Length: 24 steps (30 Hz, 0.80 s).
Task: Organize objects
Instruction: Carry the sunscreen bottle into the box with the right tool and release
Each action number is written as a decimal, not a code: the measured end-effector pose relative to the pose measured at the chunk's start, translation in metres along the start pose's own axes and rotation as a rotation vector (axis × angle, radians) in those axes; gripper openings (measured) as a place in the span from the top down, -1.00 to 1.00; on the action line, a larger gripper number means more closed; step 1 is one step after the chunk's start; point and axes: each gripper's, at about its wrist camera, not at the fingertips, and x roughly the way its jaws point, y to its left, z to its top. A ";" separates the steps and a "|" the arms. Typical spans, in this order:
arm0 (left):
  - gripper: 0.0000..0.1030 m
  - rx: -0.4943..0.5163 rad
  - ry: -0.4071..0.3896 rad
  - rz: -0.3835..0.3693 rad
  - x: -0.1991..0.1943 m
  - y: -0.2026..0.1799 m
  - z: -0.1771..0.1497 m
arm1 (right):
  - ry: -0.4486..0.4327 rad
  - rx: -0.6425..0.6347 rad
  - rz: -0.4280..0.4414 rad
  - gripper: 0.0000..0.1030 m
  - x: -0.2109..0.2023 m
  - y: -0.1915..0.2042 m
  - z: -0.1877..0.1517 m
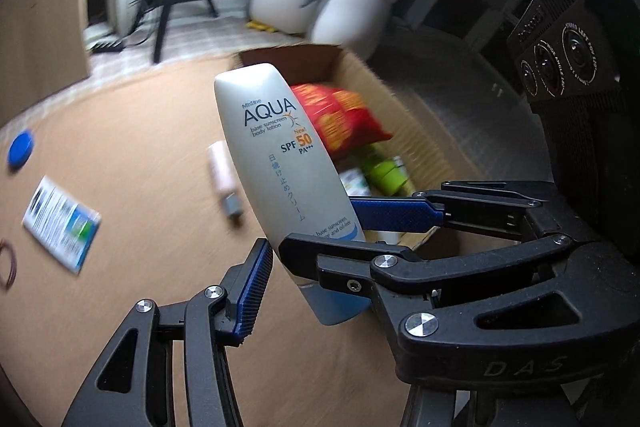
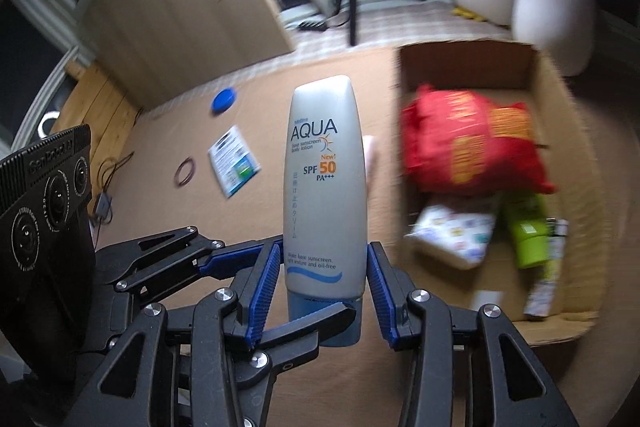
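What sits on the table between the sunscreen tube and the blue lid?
In the right wrist view, a blue-and-white packet and brown rubber bands lie between the sunscreen tube and blue lid; otherwise bare table.

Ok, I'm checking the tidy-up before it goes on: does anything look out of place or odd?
Yes. The left tool and right tool both crowd one sunscreen tube, held cap-down above the table, the left's finger crossing its cap. A blue lid lies alone on the table, no matching container in view.
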 end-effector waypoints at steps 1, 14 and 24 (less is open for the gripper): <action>-0.06 0.008 0.001 -0.005 0.004 -0.006 0.004 | -0.008 0.010 -0.009 0.21 -0.004 -0.007 0.001; -0.07 0.105 0.025 -0.032 0.058 -0.061 0.044 | -0.070 0.108 -0.091 0.18 -0.028 -0.076 0.004; -0.52 0.080 0.006 -0.003 0.051 -0.046 0.042 | -0.106 0.115 -0.129 -0.14 -0.032 -0.077 0.005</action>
